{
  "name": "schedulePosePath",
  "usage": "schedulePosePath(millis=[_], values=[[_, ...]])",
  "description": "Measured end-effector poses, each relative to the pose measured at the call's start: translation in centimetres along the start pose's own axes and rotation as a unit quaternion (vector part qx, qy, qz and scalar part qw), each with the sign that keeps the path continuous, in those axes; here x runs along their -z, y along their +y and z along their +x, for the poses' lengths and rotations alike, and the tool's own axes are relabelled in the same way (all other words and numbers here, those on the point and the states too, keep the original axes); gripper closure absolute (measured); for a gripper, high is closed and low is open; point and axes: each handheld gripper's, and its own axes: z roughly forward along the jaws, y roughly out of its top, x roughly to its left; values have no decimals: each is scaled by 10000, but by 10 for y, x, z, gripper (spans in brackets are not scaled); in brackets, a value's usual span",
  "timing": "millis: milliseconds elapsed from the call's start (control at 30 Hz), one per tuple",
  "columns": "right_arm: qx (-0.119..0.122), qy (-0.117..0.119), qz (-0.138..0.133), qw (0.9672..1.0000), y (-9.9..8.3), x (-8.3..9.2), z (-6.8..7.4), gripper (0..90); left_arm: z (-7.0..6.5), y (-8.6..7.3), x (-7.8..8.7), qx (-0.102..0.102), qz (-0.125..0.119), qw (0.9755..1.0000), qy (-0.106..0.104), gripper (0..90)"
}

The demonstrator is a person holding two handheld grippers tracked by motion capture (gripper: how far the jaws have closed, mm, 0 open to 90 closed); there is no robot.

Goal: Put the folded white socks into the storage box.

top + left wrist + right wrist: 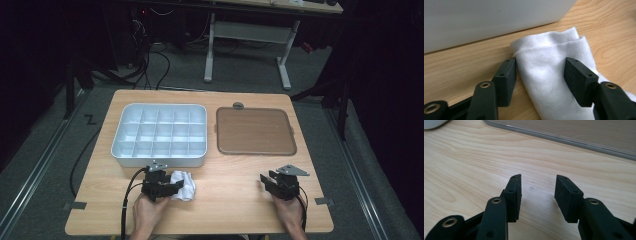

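A crumpled white cloth lies on the wooden table, just in front of the compartment tray. My left gripper lies low at the cloth's left side. In the left gripper view the cloth runs between the jaws of my left gripper. The left pad sits at the folded edge and the right pad rests over the fabric, which does not look squeezed. My right gripper hovers low over bare wood at the front right. In its own view my right gripper is open with nothing between the jaws.
A white tray with several empty compartments stands at the back left; its wall is close behind the cloth. A brown flat tray lies at the back right, with its edge ahead of the right gripper. A small grey disc sits behind it.
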Motion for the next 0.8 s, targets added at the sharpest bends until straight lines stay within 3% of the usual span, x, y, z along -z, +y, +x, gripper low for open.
schedulePosePath(millis=[133,267,500,800], values=[[-187,-156,2,9997,-6,2,-13,563,1,0,0,25,11,10000,-22,463],[-226,-216,23,9995,-7,3,-17,540,0,0,0,54,49,10000,-66,498],[17,-380,95,9992,-6,1,-12,495,-1,-1,2,31,70,9999,-141,611],[43,-358,130,9993,-5,0,-11,450,-4,-1,3,-74,112,9998,-152,703]])
